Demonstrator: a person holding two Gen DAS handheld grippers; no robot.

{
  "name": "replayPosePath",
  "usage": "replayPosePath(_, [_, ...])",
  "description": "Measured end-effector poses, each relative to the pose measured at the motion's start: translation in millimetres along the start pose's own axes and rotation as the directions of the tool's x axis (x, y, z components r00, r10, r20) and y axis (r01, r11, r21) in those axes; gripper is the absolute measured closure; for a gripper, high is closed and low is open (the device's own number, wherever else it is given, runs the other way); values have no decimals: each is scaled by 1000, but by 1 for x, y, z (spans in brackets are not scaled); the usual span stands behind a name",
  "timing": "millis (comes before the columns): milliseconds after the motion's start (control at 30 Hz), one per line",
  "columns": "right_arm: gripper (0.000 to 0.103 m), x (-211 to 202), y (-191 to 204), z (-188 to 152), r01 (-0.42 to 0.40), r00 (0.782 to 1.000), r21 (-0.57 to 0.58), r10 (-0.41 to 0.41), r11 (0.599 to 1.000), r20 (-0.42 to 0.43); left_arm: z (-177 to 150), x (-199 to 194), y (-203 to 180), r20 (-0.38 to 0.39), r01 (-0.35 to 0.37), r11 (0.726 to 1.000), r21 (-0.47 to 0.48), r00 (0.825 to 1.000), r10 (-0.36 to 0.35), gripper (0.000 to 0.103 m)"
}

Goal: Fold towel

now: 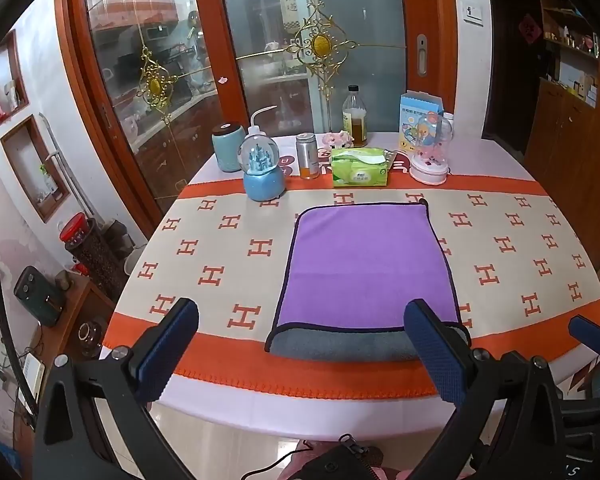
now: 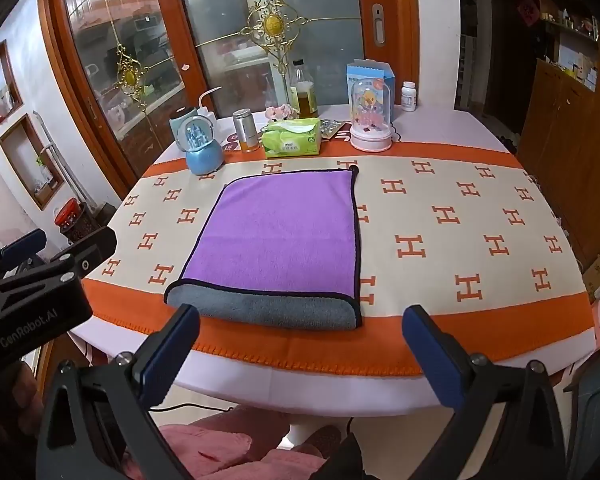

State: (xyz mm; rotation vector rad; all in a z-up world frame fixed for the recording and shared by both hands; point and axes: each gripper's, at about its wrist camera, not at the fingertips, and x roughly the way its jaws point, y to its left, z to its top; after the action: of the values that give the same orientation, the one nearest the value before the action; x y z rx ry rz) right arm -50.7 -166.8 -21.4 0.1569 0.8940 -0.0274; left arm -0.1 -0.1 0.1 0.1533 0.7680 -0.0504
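A: Starting at the left, what's there?

B: The left gripper (image 1: 300, 340) hangs at the near table edge, fingers spread wide, nothing between them. In its own view the right finger (image 1: 436, 348) overlaps the towel's near right corner; whether it touches I cannot tell.

A: And the towel?

B: The towel (image 2: 284, 232) lies flat on the cloth (image 2: 460, 240), in the middle of the table (image 2: 300, 388). It is folded: purple face up, a grey strip showing along the near edge, dark piping round the border.

A: Behind it?

B: A row along the far side, left to right: a blue jar (image 1: 228, 146), a snow globe (image 1: 262, 168), a metal can (image 1: 308, 155), a green tissue pack (image 1: 360, 167), an oil bottle (image 1: 355, 118), a blue box (image 1: 420, 114), and a domed toy (image 1: 430, 152).

A: And the right side?

B: The right gripper (image 2: 300, 344) sits just off the near edge, also spread wide and holding nothing, with the towel's near right corner ahead between its fingers. The left gripper's black body shows at the left of that view.
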Motion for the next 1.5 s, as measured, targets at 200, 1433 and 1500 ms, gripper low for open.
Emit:
replayPosePath(200, [1, 0, 1, 0, 4, 1000, -1, -4, 1000, -1, 0, 1, -1, -1, 2, 1000, 4, 1000, -2, 1])
replayPosePath(1433, [2, -18, 0, -12, 15, 1000, -42, -15, 999, 15, -15, 1, -1, -82, 19, 1000, -20, 996, -21, 1])
replayPosePath(1500, [2, -18, -3, -12, 6, 1000, -37, -5, 999, 20, -16, 1, 0, -81, 23, 1000, -20, 996, -24, 1])
